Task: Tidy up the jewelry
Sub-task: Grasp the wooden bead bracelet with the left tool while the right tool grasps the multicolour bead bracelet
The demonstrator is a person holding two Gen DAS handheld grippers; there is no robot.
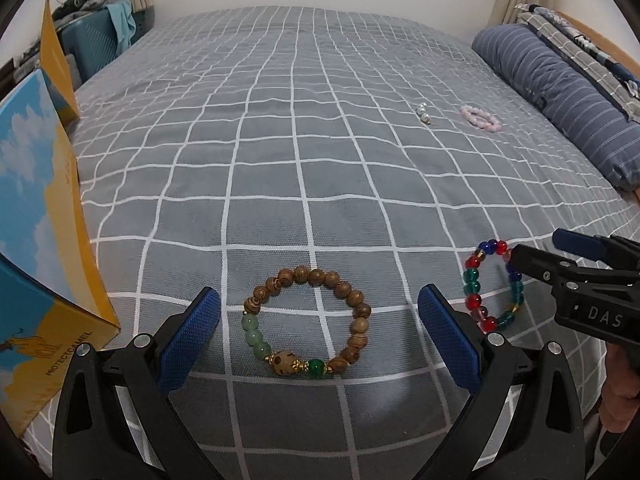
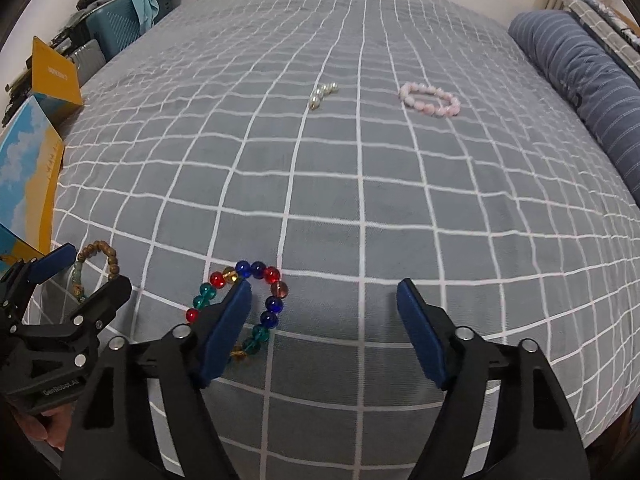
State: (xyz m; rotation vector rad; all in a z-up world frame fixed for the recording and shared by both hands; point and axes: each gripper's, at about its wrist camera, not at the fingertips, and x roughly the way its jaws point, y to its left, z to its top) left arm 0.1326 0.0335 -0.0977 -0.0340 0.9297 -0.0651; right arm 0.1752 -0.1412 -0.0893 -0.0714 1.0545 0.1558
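The wooden bead bracelet (image 1: 307,322) is laid flat on the checked bedspread (image 1: 320,160), centred between the two blue pads of the left gripper (image 1: 319,340), whose jaws are spread wide with nothing held. The ring is seen as roughly round, slightly longer fore and aft, with its green beads and carved bead turned toward the gripper. Just to its right the coloured glass bracelet (image 2: 244,310) is found, and here the relation is different: it is not framed by the right gripper (image 2: 325,332), whose jaws are likewise spread and empty, but is overlapped by that gripper's left finger, so that the ring lies left of the gap. A leftward shift would probably be needed before a closing there could catch it. Further off, well apart, the pearl piece (image 2: 322,94) and the pink bracelet (image 2: 431,99) are seen, nearer the right side. The open box (image 1: 44,240) is stood at the left edge, beside the left gripper
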